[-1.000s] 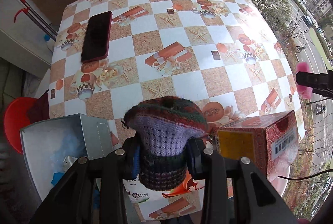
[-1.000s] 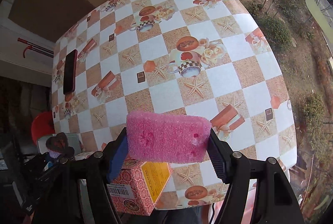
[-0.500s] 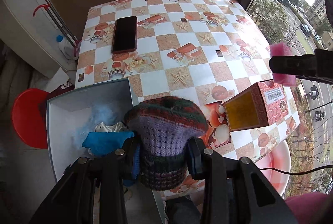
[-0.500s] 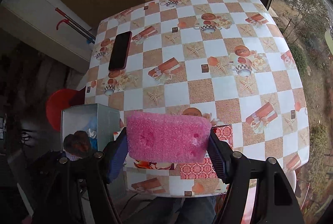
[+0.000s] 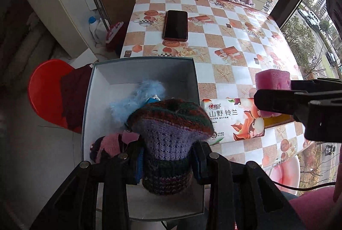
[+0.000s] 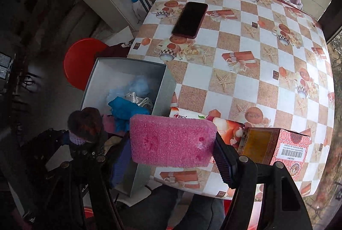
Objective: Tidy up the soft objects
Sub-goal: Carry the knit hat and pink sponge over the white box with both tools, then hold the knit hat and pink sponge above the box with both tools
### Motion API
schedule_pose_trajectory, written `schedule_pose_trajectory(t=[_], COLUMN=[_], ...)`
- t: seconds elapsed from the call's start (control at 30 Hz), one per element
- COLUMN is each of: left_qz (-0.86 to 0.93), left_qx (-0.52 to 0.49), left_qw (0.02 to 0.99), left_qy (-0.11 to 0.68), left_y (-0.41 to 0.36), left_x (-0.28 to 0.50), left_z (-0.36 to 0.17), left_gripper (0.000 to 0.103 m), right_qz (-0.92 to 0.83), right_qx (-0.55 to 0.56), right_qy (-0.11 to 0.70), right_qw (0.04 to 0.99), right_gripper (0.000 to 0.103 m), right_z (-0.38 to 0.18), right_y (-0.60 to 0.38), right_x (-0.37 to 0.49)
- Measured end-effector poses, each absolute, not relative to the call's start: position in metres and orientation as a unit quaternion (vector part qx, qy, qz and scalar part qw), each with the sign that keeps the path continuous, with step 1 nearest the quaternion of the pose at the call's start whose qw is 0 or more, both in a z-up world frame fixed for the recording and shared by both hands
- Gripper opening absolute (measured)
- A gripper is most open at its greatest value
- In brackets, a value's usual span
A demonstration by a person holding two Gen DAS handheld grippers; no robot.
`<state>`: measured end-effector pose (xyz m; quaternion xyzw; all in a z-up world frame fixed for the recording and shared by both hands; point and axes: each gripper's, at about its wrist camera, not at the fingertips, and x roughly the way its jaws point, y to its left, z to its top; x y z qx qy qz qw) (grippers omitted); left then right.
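My left gripper (image 5: 167, 160) is shut on a knitted mushroom (image 5: 168, 129) with a purple stem and dark striped cap, held above the open grey box (image 5: 141, 69). The box holds a fluffy light-blue item (image 5: 132, 101), a blue cloth (image 6: 126, 109) and a pink knitted piece (image 5: 109, 144). My right gripper (image 6: 172, 147) is shut on a pink sponge (image 6: 172, 140), held above the table's near edge, just right of the box (image 6: 164, 91). The sponge also shows in the left wrist view (image 5: 272, 81).
A black phone (image 5: 175, 24) lies on the checkered table (image 5: 224, 52). A tissue pack (image 5: 233, 118) and a red patterned carton (image 6: 275, 145) lie near the front edge. A red stool (image 5: 44, 89) stands left of the box.
Both grippers have pulled back and moved left with their loads. The mushroom now hangs over the open box; the sponge is now near the box's right side.
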<state>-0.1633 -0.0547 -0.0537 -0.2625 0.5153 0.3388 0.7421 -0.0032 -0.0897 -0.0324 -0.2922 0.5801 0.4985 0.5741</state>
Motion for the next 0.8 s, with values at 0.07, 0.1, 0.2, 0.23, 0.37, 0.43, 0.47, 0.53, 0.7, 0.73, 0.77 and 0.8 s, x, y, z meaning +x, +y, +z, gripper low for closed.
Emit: schedule_pose_trajectory(t=[0.07, 0.1, 0.2, 0.23, 0.37, 0.43, 0.47, 0.53, 0.7, 0.73, 0.77, 0.8], left_qz=[0.346, 0.349, 0.357, 0.359, 0.364, 0.366, 0.366, 0.368, 0.372, 0.373, 0.373, 0.374], left_qx=[-0.268, -0.271, -0.277, -0.279, -0.286, -0.288, -0.288, -0.289, -0.292, -0.292, -0.293, -0.293], left_qw=[0.739, 0.738, 0.734, 0.732, 0.728, 0.728, 0.728, 0.727, 0.725, 0.725, 0.724, 0.724], left_qy=[0.512, 0.510, 0.508, 0.507, 0.505, 0.504, 0.503, 0.503, 0.501, 0.500, 0.500, 0.500], left_y=[-0.054, -0.053, -0.052, -0.052, -0.053, -0.054, -0.054, -0.055, -0.053, -0.053, -0.053, -0.053], left_x=[-0.172, -0.175, -0.185, -0.188, -0.196, -0.199, -0.200, -0.201, -0.206, -0.206, -0.207, -0.207], left_z=[-0.053, -0.054, -0.054, -0.054, -0.056, -0.056, -0.056, -0.055, -0.055, -0.055, -0.055, -0.055], left_gripper=[0.039, 0.039, 0.039, 0.039, 0.039, 0.039, 0.039, 0.039, 0.039, 0.039, 0.039, 0.039], right_qz=[0.505, 0.508, 0.514, 0.515, 0.521, 0.522, 0.522, 0.523, 0.526, 0.527, 0.527, 0.528], right_qx=[-0.302, -0.306, -0.316, -0.319, -0.331, -0.334, -0.336, -0.338, -0.344, -0.345, -0.346, -0.347], right_qy=[0.575, 0.573, 0.570, 0.570, 0.567, 0.566, 0.565, 0.565, 0.562, 0.562, 0.561, 0.561], right_qw=[0.568, 0.566, 0.558, 0.555, 0.546, 0.544, 0.543, 0.541, 0.537, 0.537, 0.536, 0.535], right_gripper=[0.072, 0.072, 0.072, 0.072, 0.072, 0.072, 0.072, 0.072, 0.072, 0.072, 0.072, 0.072], right_z=[-0.033, -0.033, -0.035, -0.036, -0.039, -0.039, -0.039, -0.040, -0.041, -0.041, -0.041, -0.041], right_y=[-0.084, -0.082, -0.077, -0.076, -0.072, -0.070, -0.070, -0.068, -0.065, -0.065, -0.064, -0.064], right_x=[-0.012, -0.016, -0.026, -0.030, -0.040, -0.043, -0.044, -0.046, -0.051, -0.051, -0.052, -0.053])
